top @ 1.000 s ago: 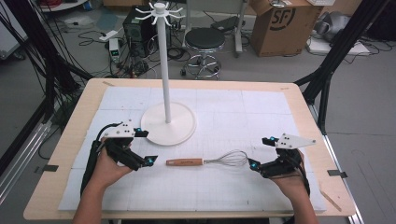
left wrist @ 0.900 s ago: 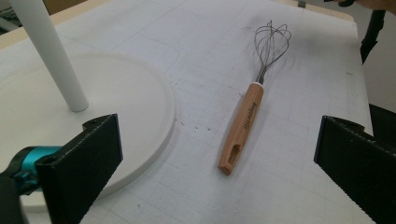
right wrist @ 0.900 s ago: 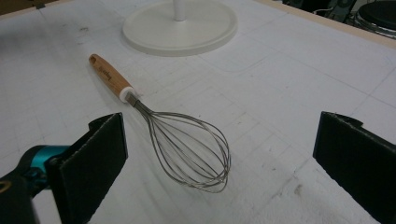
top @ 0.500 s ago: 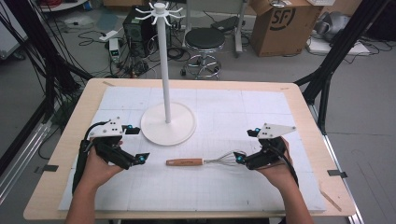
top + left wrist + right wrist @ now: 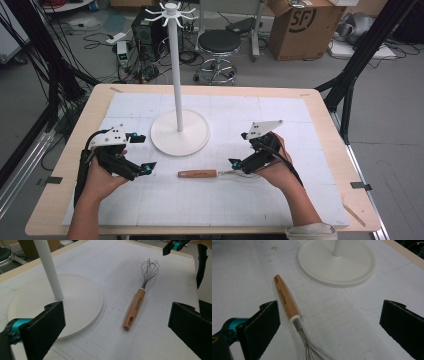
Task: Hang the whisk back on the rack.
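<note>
Whisk (image 5: pixel 207 173) lies flat on the white mat (image 5: pixel 310 200) at frame center, slightly below middle in the high view, wooden handle pointing frame-left, wire head frame-right under the right claw (image 5: pixel 240 166). In the right gripper view the whisk (image 5: pixel 287 301) sits between the 2 black jaws, nearer the left one; jaws spread wide, nothing gripped, wires run off the bottom edge. Right claw is released and low over the whisk head; contact cannot be told. Left claw (image 5: pixel 141 152) sits lower left of the high view, well apart from the handle end, jaws released, holding nothing. Left gripper view shows the whisk (image 5: pixel 137 298) center-right, apart from both jaws. White stand (image 5: pixel 179 125) with round base and tall pole sits just above the whisk, close but apart. Bench (image 5: pixel 330 112) edge frames the mat.
</note>
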